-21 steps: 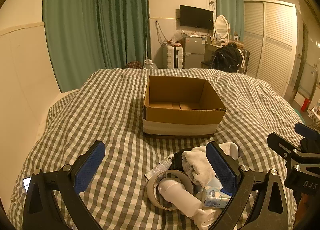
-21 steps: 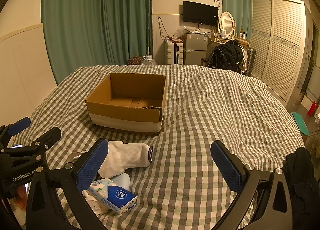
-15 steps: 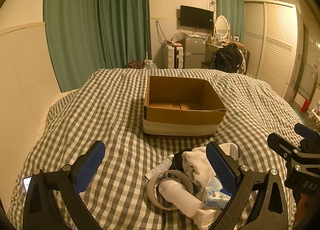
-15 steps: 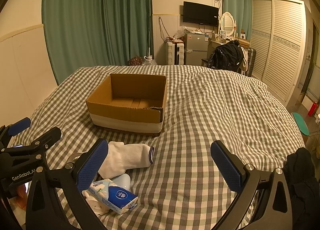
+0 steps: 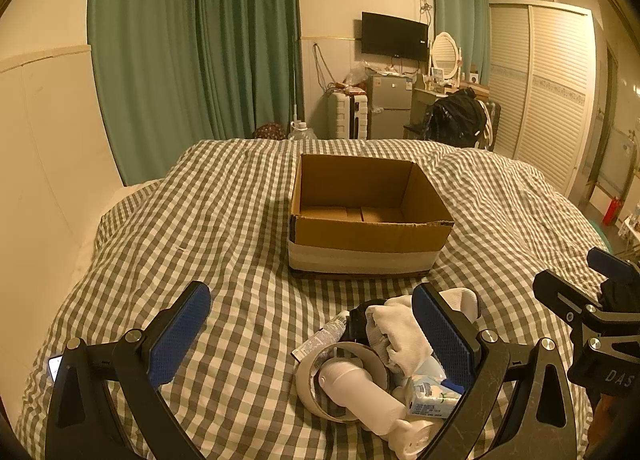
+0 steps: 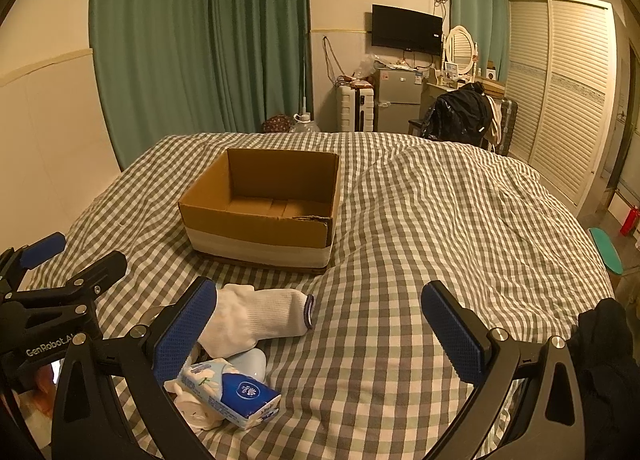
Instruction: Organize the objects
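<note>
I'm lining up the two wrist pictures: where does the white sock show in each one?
Left wrist: the white sock lies low and right of centre, partly behind the left gripper's right finger.
Right wrist: the sock lies lower left, beside the right gripper's left finger.
Shared landmark: the cardboard box just beyond it.
</note>
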